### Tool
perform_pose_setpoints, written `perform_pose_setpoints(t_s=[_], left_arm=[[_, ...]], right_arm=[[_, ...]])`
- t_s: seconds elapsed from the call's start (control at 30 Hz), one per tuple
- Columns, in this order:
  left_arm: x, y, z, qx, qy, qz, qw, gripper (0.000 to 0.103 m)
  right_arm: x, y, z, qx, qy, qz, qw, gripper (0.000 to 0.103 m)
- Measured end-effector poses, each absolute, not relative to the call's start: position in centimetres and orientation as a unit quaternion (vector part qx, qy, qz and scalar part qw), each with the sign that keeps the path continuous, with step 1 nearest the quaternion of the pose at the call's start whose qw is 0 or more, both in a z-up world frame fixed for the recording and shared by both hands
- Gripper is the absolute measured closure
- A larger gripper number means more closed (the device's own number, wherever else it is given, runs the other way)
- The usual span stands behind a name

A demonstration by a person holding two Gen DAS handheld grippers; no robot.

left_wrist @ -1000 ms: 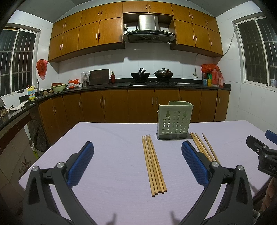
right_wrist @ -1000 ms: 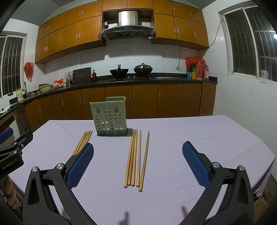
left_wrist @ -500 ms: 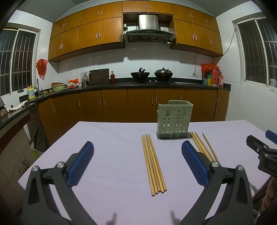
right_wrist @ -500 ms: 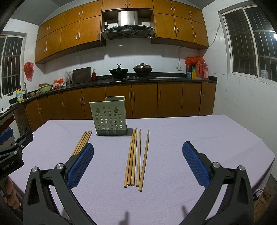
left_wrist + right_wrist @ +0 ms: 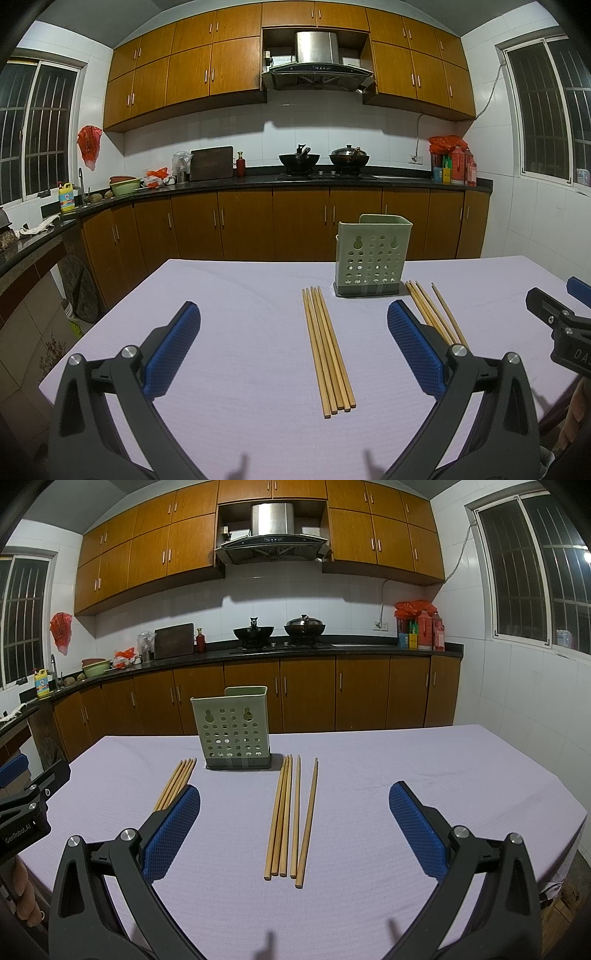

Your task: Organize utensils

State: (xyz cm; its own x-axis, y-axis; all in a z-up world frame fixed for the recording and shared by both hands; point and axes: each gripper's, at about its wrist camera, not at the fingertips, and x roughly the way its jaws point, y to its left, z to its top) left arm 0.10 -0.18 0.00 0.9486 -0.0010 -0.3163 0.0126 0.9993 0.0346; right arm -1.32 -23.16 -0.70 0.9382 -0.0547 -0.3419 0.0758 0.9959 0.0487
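A pale green perforated utensil holder (image 5: 372, 256) stands upright on the lilac-covered table (image 5: 240, 288); it also shows in the right wrist view (image 5: 234, 728). Two bundles of wooden chopsticks lie flat in front of it: a left bundle (image 5: 327, 347), seen also in the right wrist view (image 5: 176, 783), and a right bundle (image 5: 290, 816), seen also in the left wrist view (image 5: 430, 312). My left gripper (image 5: 293, 350) is open and empty, above the left bundle. My right gripper (image 5: 294, 832) is open and empty, above the right bundle.
Brown kitchen cabinets and a dark counter (image 5: 295, 181) with woks and bottles run behind the table. The table's left edge (image 5: 110, 314) drops to the floor. Its right corner (image 5: 576, 812) is near the tiled wall.
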Motion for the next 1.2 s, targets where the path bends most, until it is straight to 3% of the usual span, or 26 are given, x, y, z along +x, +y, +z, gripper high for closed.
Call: perform_pose_setpoints(t_s=[0.63, 0.93, 1.0, 1.07, 1.2], left_arm=[[0.2, -0.6, 0.1, 0.02, 0.165, 0.002, 0.986, 0.004], [4.5, 1.3, -3.4, -0.004, 0.249, 0.02, 0.968, 0.004], [5.8, 1.9, -4.0, -0.008, 0.27, 0.024, 0.962, 0.004], [7.0, 2.3, -4.7, -0.007, 0.287, 0.025, 0.957, 0.006], [9.3, 2.4, -6.1, -0.003, 0.324, 0.016, 0.946, 0.026]], right_arm=[[-0.9, -23.2, -1.2, 0.033, 0.18, -0.033, 0.983, 0.002], [2.8, -25.6, -4.6, 0.052, 0.269, -0.063, 0.96, 0.002], [4.0, -26.1, -5.4, 0.054, 0.289, -0.066, 0.954, 0.01], [5.9, -26.6, -6.3, 0.053, 0.317, -0.072, 0.944, 0.027], [9.2, -27.3, -8.3, 0.078, 0.369, -0.058, 0.924, 0.048]])
